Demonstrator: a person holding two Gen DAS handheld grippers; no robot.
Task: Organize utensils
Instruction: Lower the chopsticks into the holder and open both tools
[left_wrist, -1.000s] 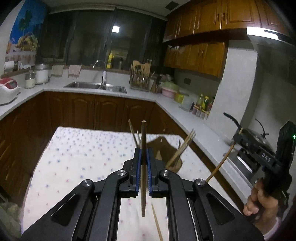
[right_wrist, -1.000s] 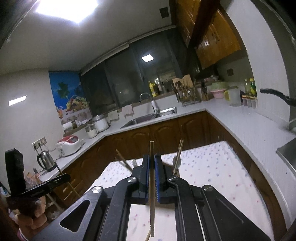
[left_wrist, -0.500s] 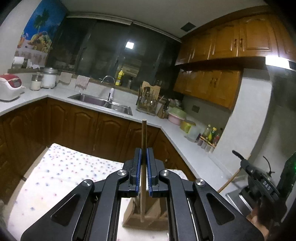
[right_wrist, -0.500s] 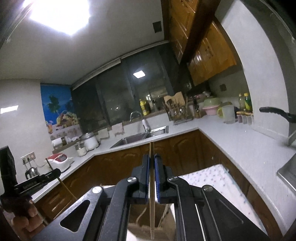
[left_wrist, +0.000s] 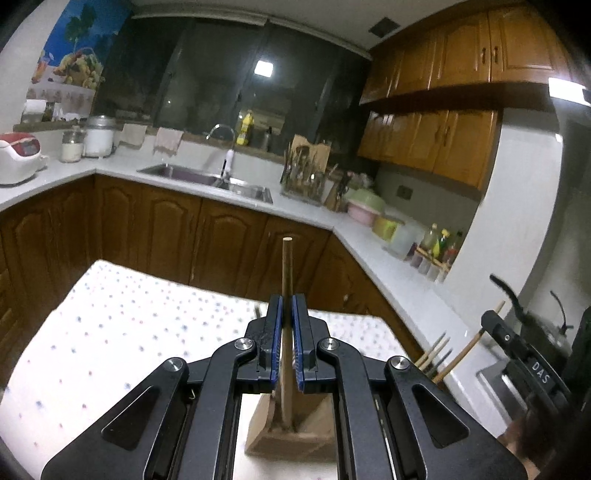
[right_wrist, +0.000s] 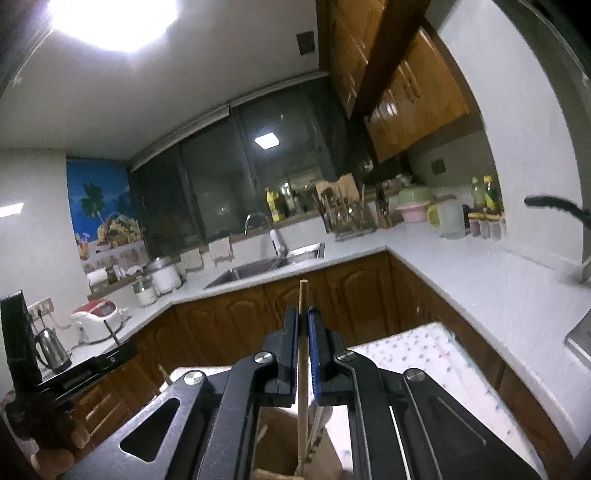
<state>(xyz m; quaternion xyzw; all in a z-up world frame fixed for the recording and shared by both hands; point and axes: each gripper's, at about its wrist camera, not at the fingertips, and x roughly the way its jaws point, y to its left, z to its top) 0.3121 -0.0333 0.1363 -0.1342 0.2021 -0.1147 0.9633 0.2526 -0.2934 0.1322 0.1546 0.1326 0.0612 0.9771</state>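
My left gripper (left_wrist: 287, 306) is shut on a dark wooden chopstick (left_wrist: 286, 273) held upright, its lower end inside a brown wooden holder (left_wrist: 291, 435) on the dotted tablecloth (left_wrist: 110, 332). My right gripper (right_wrist: 303, 321) is shut on a pale wooden chopstick (right_wrist: 303, 306), also upright, its lower end reaching into the same holder (right_wrist: 280, 443). The right gripper also shows at the right of the left wrist view (left_wrist: 532, 365), with several chopsticks (left_wrist: 432, 354) beside it. The left gripper shows at the left of the right wrist view (right_wrist: 74, 373).
The table stands in a kitchen with brown cabinets (left_wrist: 147, 229) and a white counter (left_wrist: 369, 236). A sink (left_wrist: 207, 179), a utensil rack (left_wrist: 306, 173), a rice cooker (left_wrist: 18, 155) and bottles (left_wrist: 439, 243) line the counter. A stove and pan handle (right_wrist: 554, 205) are at the right.
Both grippers have lowered their chopsticks toward the holder; the chopstick ends now sit inside it. The views tipped up from the table toward the kitchen, then slightly back down.
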